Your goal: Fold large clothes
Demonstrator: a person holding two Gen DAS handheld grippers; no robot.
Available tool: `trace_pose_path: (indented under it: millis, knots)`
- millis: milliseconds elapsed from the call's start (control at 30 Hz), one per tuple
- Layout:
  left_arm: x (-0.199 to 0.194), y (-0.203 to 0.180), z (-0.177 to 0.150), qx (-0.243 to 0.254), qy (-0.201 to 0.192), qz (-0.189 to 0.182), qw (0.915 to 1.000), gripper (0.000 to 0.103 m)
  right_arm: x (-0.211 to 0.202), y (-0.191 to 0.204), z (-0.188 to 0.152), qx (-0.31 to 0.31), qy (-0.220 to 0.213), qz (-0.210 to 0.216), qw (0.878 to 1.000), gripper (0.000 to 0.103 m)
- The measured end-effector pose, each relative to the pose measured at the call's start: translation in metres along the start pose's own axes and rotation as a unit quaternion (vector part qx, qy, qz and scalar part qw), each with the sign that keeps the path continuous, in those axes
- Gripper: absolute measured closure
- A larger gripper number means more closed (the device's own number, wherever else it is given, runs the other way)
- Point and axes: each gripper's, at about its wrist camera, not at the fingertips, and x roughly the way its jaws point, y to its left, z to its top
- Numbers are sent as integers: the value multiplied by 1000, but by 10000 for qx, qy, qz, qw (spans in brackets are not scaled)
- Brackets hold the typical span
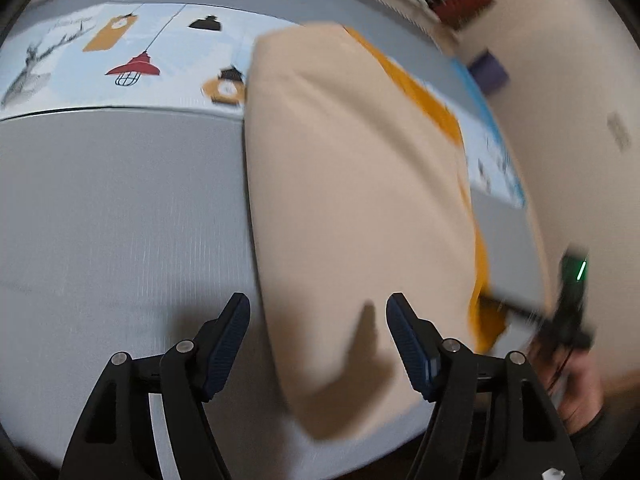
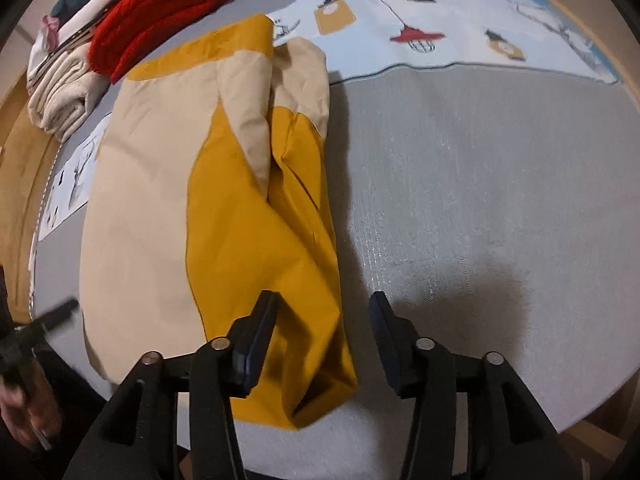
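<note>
Garment laid flat, both claws released

Beige-and-mustard garment (image 2: 208,184) is spread lengthwise on the grey surface (image 2: 460,180), ctr-left of the right wrist view, prob. so a fold can be squared. Right claw (image 2: 322,338) is held apart w/ only a mustard edge lying between the jaws, not pinched. Left claw (image 1: 318,340) hangs spread over the beige hem, nothing gripped. Folded red knit (image 2: 160,12) & other clothes are stacked upper left, out of the way.

The left gripper (image 1: 318,314) hangs with jaws apart over the near edge of a folded beige garment (image 1: 352,200) — nothing between its pads. Grey mat (image 1: 120,208) spreads left of it; mustard fabric (image 1: 436,108) peeks out beyond, to the right.
</note>
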Motion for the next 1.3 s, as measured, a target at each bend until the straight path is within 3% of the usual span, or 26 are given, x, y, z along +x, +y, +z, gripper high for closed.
trace_pose_path:
  millis: [100,233,300,333,400,467,533,633,733,867,1000,1067,1133,1233,1300]
  knots:
    - [20,18,26,-418,90,-285,9987,36,13,1,3,46,192,26,9998,52]
    - [58,43,43,-1020,291,-920,9901,34,24,-2,7,150,301,125,9994,53]
    - [71,52,45,-1264,279,-1200,9843,30,26,-3,6,194,310,240,9990,60]
    - [75,55,46,-1341,313,-1330,9815,28,25,-7,4,193,315,347,9987,70]
    - [80,57,47,-1400,284,-1468,9788,28,25,-2,2,49,262,322,9991,78]
    - [80,57,50,-1325,221,-1479,9798,36,24,3,1,5,223,341,9992,86]
    - [72,55,51,-1251,179,-1484,9808,51,23,6,1,94,179,452,9988,89]
    - [53,60,59,-1195,155,-1535,9808,56,20,14,1,89,93,602,9981,91]
    - [34,68,71,-1054,149,-1315,9856,56,21,36,7,-176,9,605,9980,91]
    - [4,97,91,-940,126,-940,9910,56,22,78,11,-346,-141,966,9946,91]
    - [-12,135,107,-1220,356,-434,9909,55,23,114,8,-543,-103,1136,9920,92]
    - [-22,143,101,-1214,358,-95,9919,55,26,125,2,-636,6,1068,9922,92]
    - [-33,137,90,-1035,294,-76,9942,53,29,128,-10,-665,47,937,9934,92]
    - [-44,114,59,-438,386,266,9979,53,25,123,-14,-541,56,879,9946,91]
    - [-33,101,34,78,725,533,9959,51,25,124,-14,-476,54,853,9952,91]
